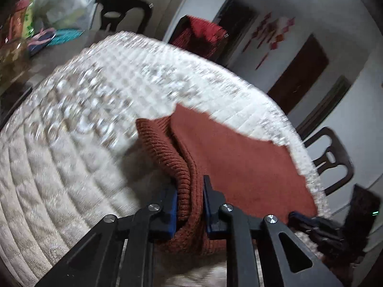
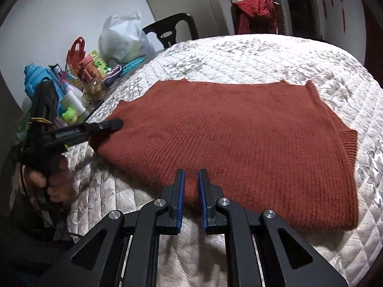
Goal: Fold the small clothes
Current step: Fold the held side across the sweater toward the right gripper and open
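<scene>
A rust-red knitted sweater (image 2: 239,138) lies flat on a white quilted bedspread (image 2: 263,55). In the left wrist view my left gripper (image 1: 190,184) is shut on a bunched, ribbed edge of the sweater (image 1: 239,162), which fills the gap between the blue pads. From the right wrist view the left gripper (image 2: 115,124) sits at the sweater's left edge, held by a hand (image 2: 55,181). My right gripper (image 2: 191,171) is at the near edge, its jaws nearly together with a thin strip of red knit between them.
Bottles, toys and small bags (image 2: 71,91) crowd the surface left of the bed, with a white plastic bag (image 2: 122,40) behind them. A dark chair (image 2: 172,28) and a red cloth over another chair (image 2: 256,16) stand beyond the bed's far edge.
</scene>
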